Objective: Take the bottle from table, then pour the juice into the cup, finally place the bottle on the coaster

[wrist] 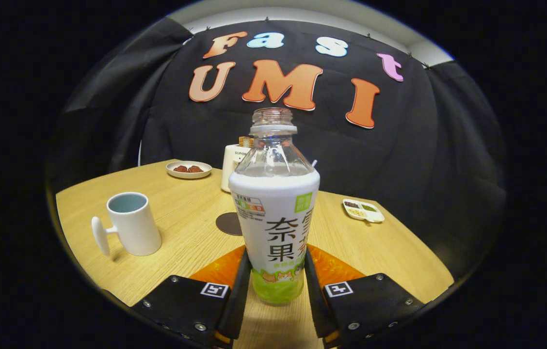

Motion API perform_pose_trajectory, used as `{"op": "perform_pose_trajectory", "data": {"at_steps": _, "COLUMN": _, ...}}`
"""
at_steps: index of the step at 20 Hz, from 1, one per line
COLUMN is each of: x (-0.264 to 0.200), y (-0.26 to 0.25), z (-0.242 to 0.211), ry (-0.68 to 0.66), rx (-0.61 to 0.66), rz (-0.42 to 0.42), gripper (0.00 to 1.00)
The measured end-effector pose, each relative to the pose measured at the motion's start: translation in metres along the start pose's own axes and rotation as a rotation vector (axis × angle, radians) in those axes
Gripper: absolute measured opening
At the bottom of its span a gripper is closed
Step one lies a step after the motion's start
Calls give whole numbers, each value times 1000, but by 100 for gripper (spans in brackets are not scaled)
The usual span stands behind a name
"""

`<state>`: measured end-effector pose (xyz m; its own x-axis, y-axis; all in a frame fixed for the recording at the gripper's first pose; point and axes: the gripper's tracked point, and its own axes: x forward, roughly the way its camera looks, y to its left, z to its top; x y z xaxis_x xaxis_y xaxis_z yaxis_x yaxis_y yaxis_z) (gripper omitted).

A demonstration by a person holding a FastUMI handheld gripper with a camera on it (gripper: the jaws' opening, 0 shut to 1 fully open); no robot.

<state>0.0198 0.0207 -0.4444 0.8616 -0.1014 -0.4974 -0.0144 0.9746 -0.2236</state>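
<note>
An uncapped clear bottle with a white and green label stands upright between the fingers of my gripper. Both fingers press on its lower sides, so the gripper is shut on it. Whether its base touches the table I cannot tell. A white cup with a side handle stands on the table to the left, beyond the fingers. A dark round coaster lies flat on the table just behind the bottle, partly hidden by it.
A small plate with brown pieces sits at the far left of the table. A white appliance stands behind the bottle. A divided white dish with bits of food lies to the right.
</note>
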Motion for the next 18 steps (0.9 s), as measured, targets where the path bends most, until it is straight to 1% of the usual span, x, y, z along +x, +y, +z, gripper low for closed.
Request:
{"op": "perform_pose_trajectory", "data": {"at_steps": 5, "x": 6, "y": 0, "z": 6, "ry": 6, "rx": -169, "rz": -55, "gripper": 58}}
{"op": "perform_pose_trajectory", "data": {"at_steps": 10, "x": 6, "y": -6, "z": 18, "ry": -9, "rx": -366, "rz": -116, "gripper": 57}}
{"op": "perform_pose_trajectory", "data": {"at_steps": 15, "x": 8, "y": 0, "z": 36, "ry": -57, "rx": -592, "rz": -166, "gripper": 57}}
{"op": "perform_pose_trajectory", "data": {"at_steps": 18, "x": 11, "y": 12, "z": 40, "ry": -85, "rx": -687, "rz": -173, "gripper": 57}}
